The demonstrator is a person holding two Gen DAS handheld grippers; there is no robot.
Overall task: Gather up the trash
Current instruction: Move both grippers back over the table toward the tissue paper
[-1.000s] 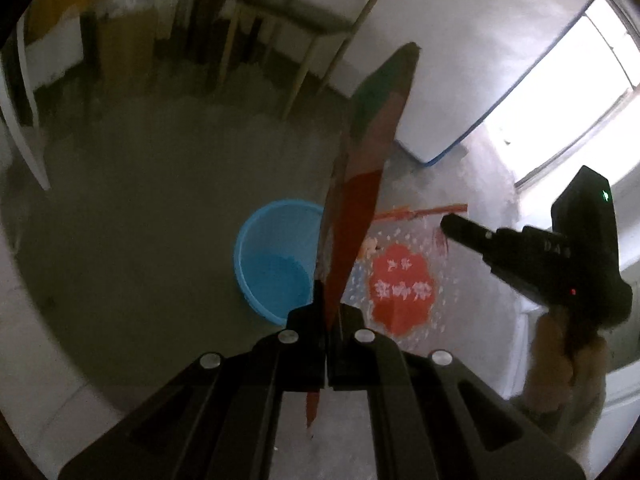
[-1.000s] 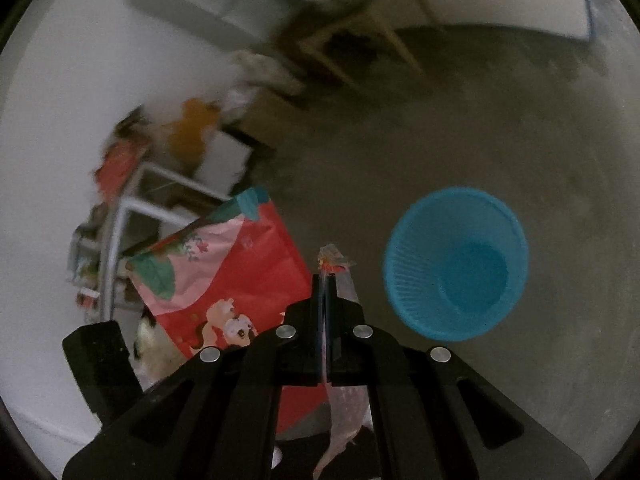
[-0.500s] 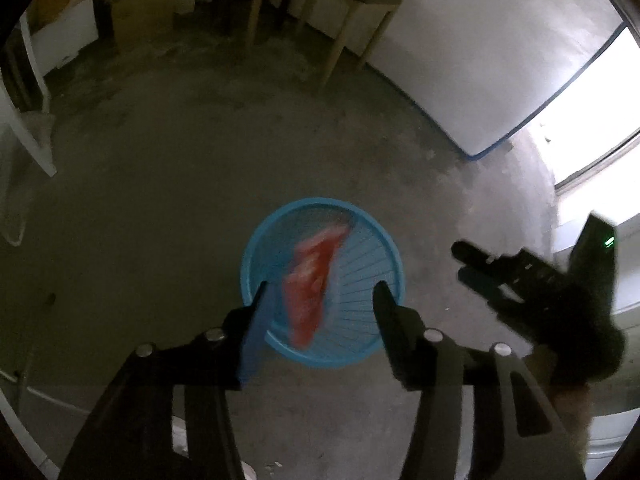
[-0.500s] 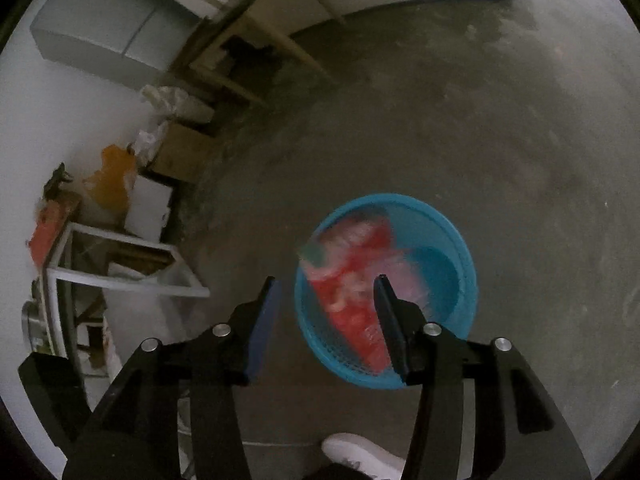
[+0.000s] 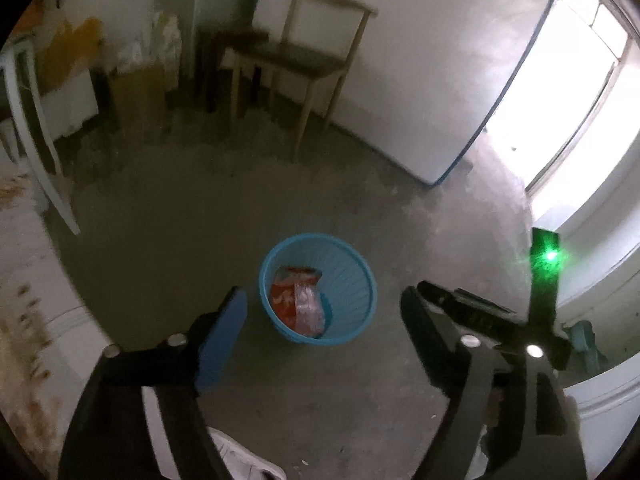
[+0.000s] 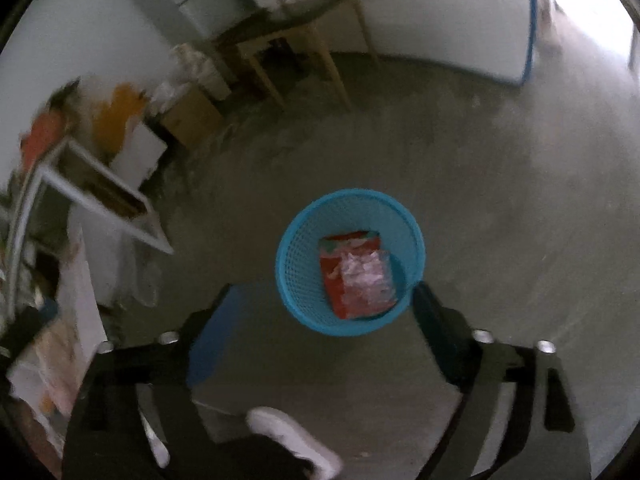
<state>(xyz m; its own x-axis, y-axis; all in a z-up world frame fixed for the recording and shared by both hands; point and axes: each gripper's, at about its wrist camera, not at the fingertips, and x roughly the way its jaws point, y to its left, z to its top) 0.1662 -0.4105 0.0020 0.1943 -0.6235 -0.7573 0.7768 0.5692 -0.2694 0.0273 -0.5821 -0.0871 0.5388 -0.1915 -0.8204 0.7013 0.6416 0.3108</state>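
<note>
**Wrappers now lying in the blue basket, both grippers empty**

Left wrist view: left gripper is hanging above a concrete floor with its jaws spread wide and nothing between them. A second ago these jaws were pinching a red snack wrapper; that red wrapper is now resting inside the blue basket, with a clear plastic wrapper lying on top of it. The basket is standing on the floor just ahead of the fingertips. To the right, the right gripper is reaching in from the side, a green light glowing on its body. Bare floor is stretching all around the basket. A wooden chair and a cardboard box are standing well apart against the far wall, and a bright window is filling the right edge.

Right wrist view: the right gripper is also holding its jaws wide apart and empty, where a second ago it was clamped on the clear wrapper. The basket is sitting between and just beyond the fingertips, both wrappers inside. A white shoe is showing at the bottom edge. Shelving and clutter are crowding the left side, blurred; the floor to the right is open.

Both pieces appear delivered, so this round of collecting looks finished, and either hand seems free to swing away over open floor for more trash.
</note>
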